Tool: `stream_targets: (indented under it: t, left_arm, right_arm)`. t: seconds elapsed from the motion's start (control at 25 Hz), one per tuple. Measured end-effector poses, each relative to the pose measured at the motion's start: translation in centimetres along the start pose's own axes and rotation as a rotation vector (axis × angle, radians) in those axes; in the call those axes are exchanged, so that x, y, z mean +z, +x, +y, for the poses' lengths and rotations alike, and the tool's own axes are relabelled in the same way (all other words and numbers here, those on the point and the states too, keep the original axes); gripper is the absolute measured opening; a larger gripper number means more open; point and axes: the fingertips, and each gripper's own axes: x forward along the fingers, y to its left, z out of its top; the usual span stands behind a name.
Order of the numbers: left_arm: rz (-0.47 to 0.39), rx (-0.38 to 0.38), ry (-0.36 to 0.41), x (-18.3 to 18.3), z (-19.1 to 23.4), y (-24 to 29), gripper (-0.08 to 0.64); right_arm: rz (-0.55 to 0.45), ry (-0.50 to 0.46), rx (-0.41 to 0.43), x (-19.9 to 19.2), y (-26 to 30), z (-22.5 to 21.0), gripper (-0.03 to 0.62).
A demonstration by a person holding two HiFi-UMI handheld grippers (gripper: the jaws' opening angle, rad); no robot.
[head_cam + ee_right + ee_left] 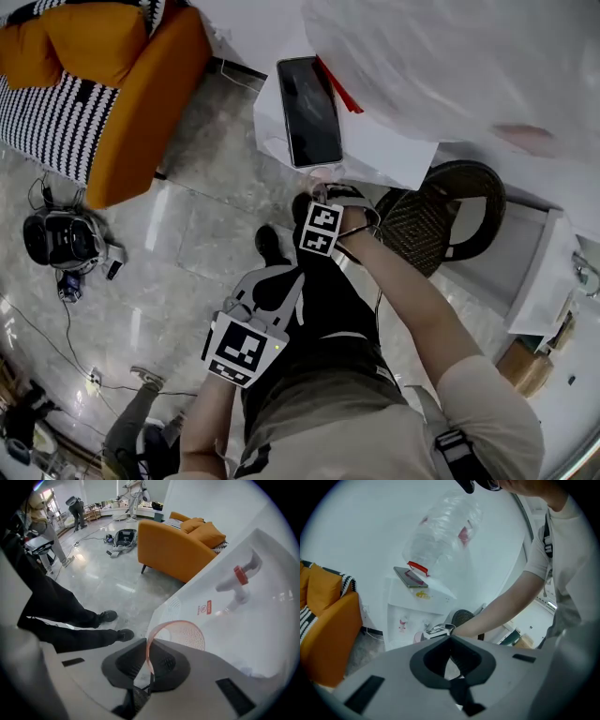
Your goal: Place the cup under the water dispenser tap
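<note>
At the front of the white water dispenser (262,634), the right hand-held gripper (149,644) is pinching the cup (177,637) by its rim.

The cup, thin translucent pink plastic with a round mouth, is hanging low before the dispenser's smooth panel, below and left of the white tap (239,581) with its red lever. The jaws are standing almost together with only the rim between them. A small red label (208,607) is showing on the panel, its print too small to read. The left hand-held gripper (450,641) is showing its dark ribbed jaws closed, with nothing between them. Only the head view is showing the glossy black phone (309,111) from above, lying on the dispenser's top. The right gripper view alone is giving the tap close up. The clear crinkled bottle (440,531) is standing over the dispenser in the left gripper view.
</note>
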Motion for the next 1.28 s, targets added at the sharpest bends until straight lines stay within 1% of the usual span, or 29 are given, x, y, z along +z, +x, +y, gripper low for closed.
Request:
stream_targets:
  t: [0.2, 0.36, 0.56, 0.84, 1.0, 1.16, 1.28]
  left_arm:
    - [0.006, -0.030, -0.033, -1.5, -0.1, 1.7, 0.057]
    - [0.010, -0.037, -0.058, -2.2, 0.1, 2.4, 0.057]
    - [0.022, -0.042, -0.059, -2.7, 0.4, 2.9, 0.057]
    - [0.049, -0.042, -0.063, -3.7, 0.3, 3.1, 0.057]
    - [0.061, -0.036, -0.058, -4.3, 0.0, 3.0, 0.057]
    - [0.062, -0.023, -0.059, -4.6, 0.0, 2.8, 0.057]
    - [0.060, -0.015, -0.059, -4.6, -0.1, 2.6, 0.057]
  right_arm:
    - [0.013, 0.009, -0.013, -0.6, 2.6, -1.2, 0.037]
    - [0.007, 0.020, -0.026, -0.7, 4.1, -1.4, 0.037]
    - [0.016, 0.055, -0.039, -1.2, 5.4, -2.0, 0.037]
    - [0.024, 0.070, -0.041, -1.8, 6.8, -2.3, 0.038]
    - [0.020, 0.105, -0.044, -1.8, 7.2, -2.5, 0.038]
    - [0.023, 0.096, -0.051, -1.7, 7.3, -2.5, 0.038]
    - [0.013, 0.107, -0.058, -1.6, 6.9, -2.5, 0.040]
